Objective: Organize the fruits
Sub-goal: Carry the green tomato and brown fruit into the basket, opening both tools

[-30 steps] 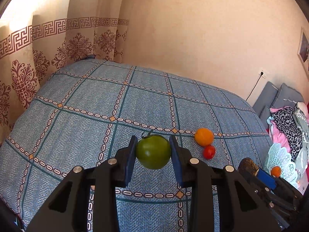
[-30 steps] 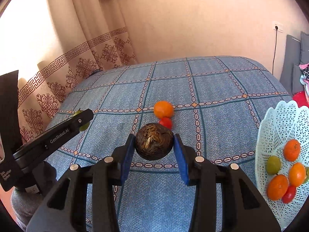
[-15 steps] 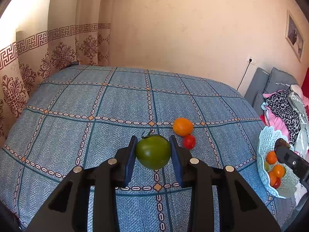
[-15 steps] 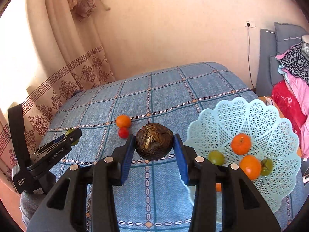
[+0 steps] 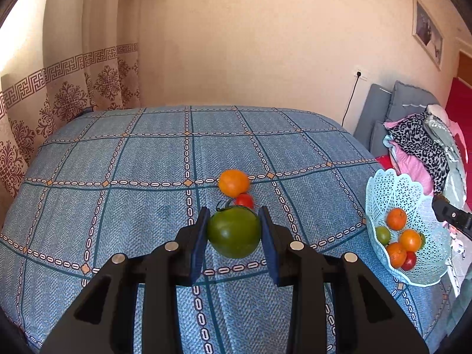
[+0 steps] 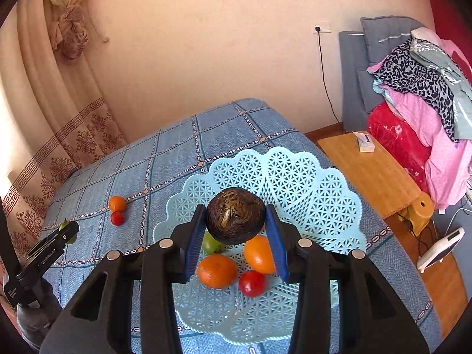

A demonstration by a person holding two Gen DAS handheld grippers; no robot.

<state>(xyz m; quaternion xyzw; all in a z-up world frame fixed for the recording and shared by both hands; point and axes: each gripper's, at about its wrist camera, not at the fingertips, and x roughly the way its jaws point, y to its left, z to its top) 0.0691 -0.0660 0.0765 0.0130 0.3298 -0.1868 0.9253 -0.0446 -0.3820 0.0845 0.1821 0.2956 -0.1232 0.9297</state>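
Note:
My left gripper [image 5: 234, 236] is shut on a green tomato [image 5: 233, 233] and holds it above the blue checked bedspread [image 5: 132, 177]. Just beyond it lie an orange [image 5: 234, 183] and a small red tomato [image 5: 244, 200]. My right gripper [image 6: 236, 230] is shut on a dark brown round fruit [image 6: 234, 215] and holds it over the light blue lattice basket [image 6: 309, 194]. The basket holds two oranges [image 6: 217, 270], a red tomato [image 6: 252, 283] and a green fruit [image 6: 211, 243]. The basket also shows in the left wrist view [image 5: 392, 188].
A wooden side table [image 6: 371, 171] with a small box stands right of the bed. A pile of clothes [image 6: 427, 88] lies on a grey seat behind it. Patterned curtains [image 5: 59, 94] hang left. A white device [image 6: 439, 247] lies on the floor.
My right gripper has carried the brown fruit rightward from beside the loose orange to above the basket. My left gripper, still holding the green tomato, has turned right, bringing the basket into view.

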